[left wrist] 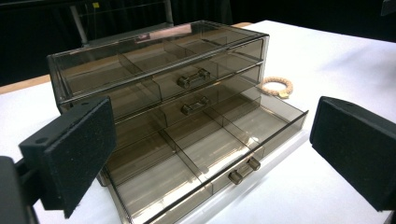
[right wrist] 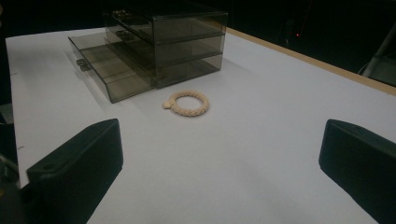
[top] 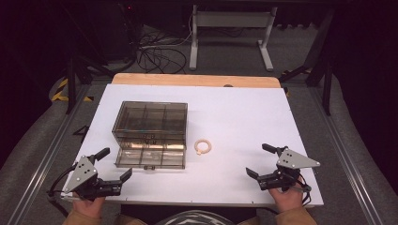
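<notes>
**A:** Both your tools are spread wide with nothing in them, left tool near the open bottom drawer, right tool well off to the right. The ring lies flat on the tabletop, just beside the organizer on its right. How would you go in?

**B:** I'd bring your right tool down over the ring and pinch across the braid, not the little tab. Probably a hair tie, hard to tell.

**A:** Count?

**B:** One ring, one organizer, three drawers: two shut, the bottom one out, showing three empty compartments.
</notes>
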Demonstrator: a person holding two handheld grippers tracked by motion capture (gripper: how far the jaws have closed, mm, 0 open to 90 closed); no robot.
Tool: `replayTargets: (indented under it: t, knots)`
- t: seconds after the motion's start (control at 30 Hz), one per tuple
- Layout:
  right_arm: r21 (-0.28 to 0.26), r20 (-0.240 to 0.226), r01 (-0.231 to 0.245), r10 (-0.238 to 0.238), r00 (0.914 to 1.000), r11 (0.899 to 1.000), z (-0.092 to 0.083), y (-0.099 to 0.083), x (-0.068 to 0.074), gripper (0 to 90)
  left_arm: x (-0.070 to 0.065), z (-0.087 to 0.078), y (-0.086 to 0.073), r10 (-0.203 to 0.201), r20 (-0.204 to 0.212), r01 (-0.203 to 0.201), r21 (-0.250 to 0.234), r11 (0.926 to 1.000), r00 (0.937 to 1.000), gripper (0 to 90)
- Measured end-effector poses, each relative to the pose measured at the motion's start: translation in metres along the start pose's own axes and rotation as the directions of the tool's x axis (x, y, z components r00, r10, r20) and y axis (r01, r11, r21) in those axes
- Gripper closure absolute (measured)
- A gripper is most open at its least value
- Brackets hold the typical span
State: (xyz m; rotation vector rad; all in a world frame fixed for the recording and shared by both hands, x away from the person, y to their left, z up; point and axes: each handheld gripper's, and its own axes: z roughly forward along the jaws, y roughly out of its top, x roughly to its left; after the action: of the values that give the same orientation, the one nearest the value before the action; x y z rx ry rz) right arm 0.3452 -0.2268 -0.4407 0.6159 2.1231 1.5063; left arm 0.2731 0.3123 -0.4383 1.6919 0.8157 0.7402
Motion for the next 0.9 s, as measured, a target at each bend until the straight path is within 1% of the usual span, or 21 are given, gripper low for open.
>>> replayTargets:
  t: [0.1, 0.27, 0.3, 0.47, 0.53, 0.67, 0.9]
  knots:
    - [0.010, -0.009, -0.011, 0.011, 0.9999, 1.000, 0.0015, 0.0000, 0.0002, 0.9, -0.0007, -0.0005, 0.0005, 0.009, 0.004, -0.009, -0.003, 1.0000, 0.9999, 1.3]
    - [0.017, -0.015, -0.005, 0.005, 0.9999, 1.000, 0.0021, 0.0004, 0.0016, 1.9, -0.0007, -0.0011, 0.0004, 0.014, 0.007, -0.014, -0.007, 0.9999, 0.9999, 1.3]
    - [0.020, -0.008, -0.001, 0.001, 1.0000, 1.000, 0.0017, 0.0008, 0.0020, 2.5, -0.0006, -0.0011, 0.0003, 0.016, 0.006, -0.016, -0.006, 0.9999, 0.9999, 1.3]
    - [0.025, -0.012, -0.006, 0.007, 0.9999, 1.000, 0.0015, 0.0007, 0.0027, 3.2, -0.0017, -0.0023, 0.0008, 0.028, -0.003, -0.028, -0.010, 0.9995, 0.9996, 1.3]
    - [0.022, -0.012, 0.003, -0.003, 0.9999, 1.000, 0.0017, 0.0011, 0.0029, 3.4, -0.0021, -0.0022, 0.0006, 0.026, -0.002, -0.026, -0.011, 0.9996, 0.9997, 1.3]
    - [0.021, -0.011, 0.001, -0.001, 0.9999, 1.000, 0.0017, 0.0012, 0.0031, 3.5, -0.0007, -0.0021, 0.0001, 0.009, 0.000, -0.009, -0.012, 0.9999, 1.0000, 1.3]
    - [0.024, -0.009, 0.006, -0.006, 0.9999, 1.000, 0.0019, 0.0010, 0.0028, 3.7, -0.0005, -0.0015, 0.0001, 0.010, -0.001, -0.010, -0.009, 0.9999, 0.9999, 1.3]
